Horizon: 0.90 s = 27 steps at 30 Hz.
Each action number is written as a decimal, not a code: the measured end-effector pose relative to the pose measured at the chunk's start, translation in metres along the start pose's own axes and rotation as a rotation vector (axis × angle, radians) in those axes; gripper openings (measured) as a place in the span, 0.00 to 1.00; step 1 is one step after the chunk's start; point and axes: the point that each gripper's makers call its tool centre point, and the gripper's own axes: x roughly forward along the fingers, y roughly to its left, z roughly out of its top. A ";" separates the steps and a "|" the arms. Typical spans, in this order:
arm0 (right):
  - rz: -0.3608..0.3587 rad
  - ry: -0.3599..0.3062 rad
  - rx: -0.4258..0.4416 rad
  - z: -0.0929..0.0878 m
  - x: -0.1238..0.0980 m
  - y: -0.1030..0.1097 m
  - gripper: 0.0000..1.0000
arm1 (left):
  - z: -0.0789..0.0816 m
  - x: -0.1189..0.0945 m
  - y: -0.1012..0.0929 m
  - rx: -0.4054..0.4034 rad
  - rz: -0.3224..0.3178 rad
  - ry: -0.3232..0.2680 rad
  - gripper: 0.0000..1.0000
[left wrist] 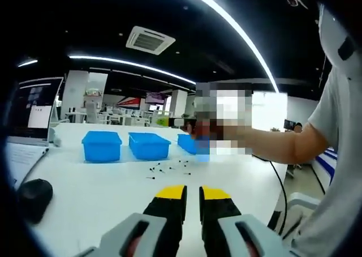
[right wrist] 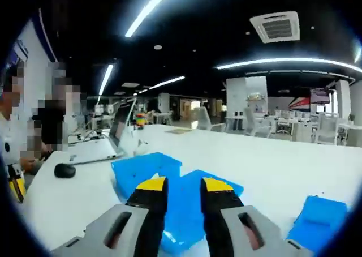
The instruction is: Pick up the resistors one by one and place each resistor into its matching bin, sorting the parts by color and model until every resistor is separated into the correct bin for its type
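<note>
Left gripper view: tiny dark resistors (left wrist: 169,169) lie scattered on the white table (left wrist: 102,195) before three blue bins (left wrist: 102,146), colours unreadable. Both grippers (left wrist: 192,193) (right wrist: 184,184) hang empty, jaws parted.

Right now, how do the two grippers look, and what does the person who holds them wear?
The left gripper and the right gripper look alike: two black jaws with yellow tips, rising from pale grey moulded bodies with dark slots. In the left gripper view a person's arm reaches over the table from a short white sleeve, and a thin dark cable hangs beside it.
</note>
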 end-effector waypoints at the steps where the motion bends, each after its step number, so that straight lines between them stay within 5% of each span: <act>1: 0.017 -0.007 0.011 0.001 -0.001 0.004 0.26 | -0.001 0.001 0.000 0.008 -0.005 0.005 0.13; 7: 0.038 -0.062 -0.027 0.027 -0.021 0.015 0.26 | 0.001 0.007 -0.003 0.030 -0.011 0.006 0.13; 13: 0.060 -0.098 -0.094 0.048 -0.076 0.033 0.25 | 0.007 0.014 -0.003 0.045 0.000 0.006 0.13; 22: -0.038 -0.132 -0.187 0.037 -0.192 0.033 0.25 | 0.025 0.040 0.000 0.069 0.001 0.001 0.15; 27: -0.125 -0.185 -0.098 0.014 -0.244 0.024 0.25 | 0.049 0.059 0.001 0.094 0.008 -0.050 0.15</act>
